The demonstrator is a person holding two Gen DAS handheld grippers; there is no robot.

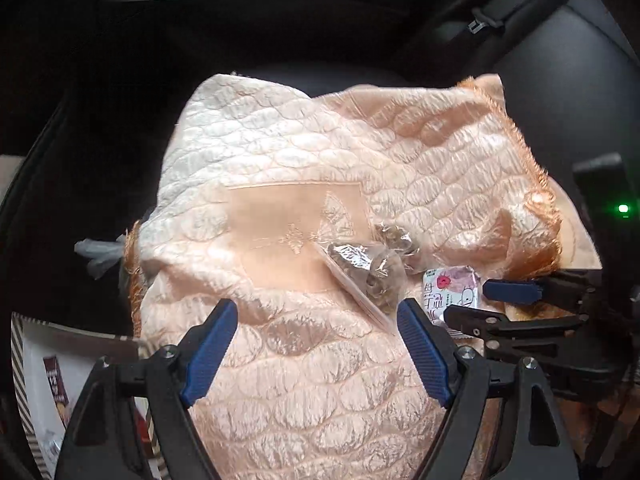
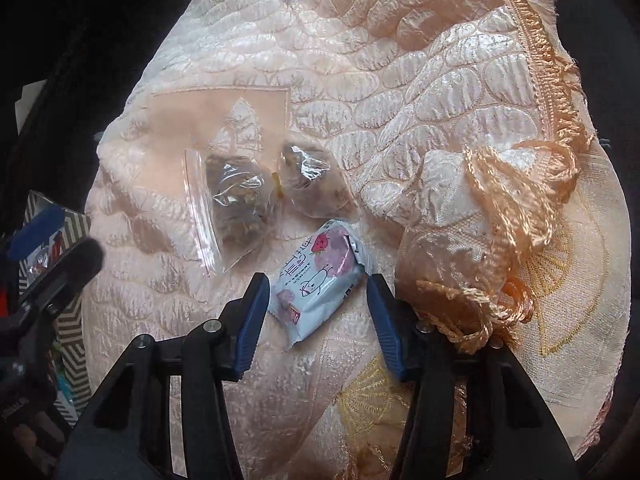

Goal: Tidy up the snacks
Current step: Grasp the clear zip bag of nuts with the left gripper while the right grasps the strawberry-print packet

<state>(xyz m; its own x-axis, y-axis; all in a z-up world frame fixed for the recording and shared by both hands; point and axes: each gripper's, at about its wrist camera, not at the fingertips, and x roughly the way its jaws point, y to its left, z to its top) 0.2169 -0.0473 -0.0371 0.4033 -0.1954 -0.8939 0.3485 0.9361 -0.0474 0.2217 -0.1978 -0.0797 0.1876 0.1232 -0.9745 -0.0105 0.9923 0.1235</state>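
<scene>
The work surface is a peach quilted cloth (image 2: 400,92) with a fringed edge, spread over a dark seat. At its left edge stands a striped box (image 1: 36,364) with printed packets inside; judge this to be the likely container for the snacks.

On the cloth lie three items. Two clear bags (image 2: 236,192) of dark pieces rest side by side near the centre, touching or nearly so. Just below them lies a small white packet (image 2: 320,280) printed with a strawberry figure, tilted on the cloth.

Your right gripper (image 2: 316,316) points steeply down and straddles the white packet. Its jaws stand partly closed, one on each side of the wrapper. The left pad appears just at the wrapper edge; a narrow gap remains at the right pad. Treat the packet as bracketed, not yet gripped.

Your left gripper (image 1: 316,344) hangs wide open over bare cloth, just short of the nearer clear bag, with nothing between its pads.

The step in hand is the pickup of the white packet. The next move calls for closing the right jaws until both pads bear on the wrapper, then lifting straight up. Keep the fingertips clear of the cloth folds and the loose fringe (image 2: 516,204) close to the right finger, which could catch.
</scene>
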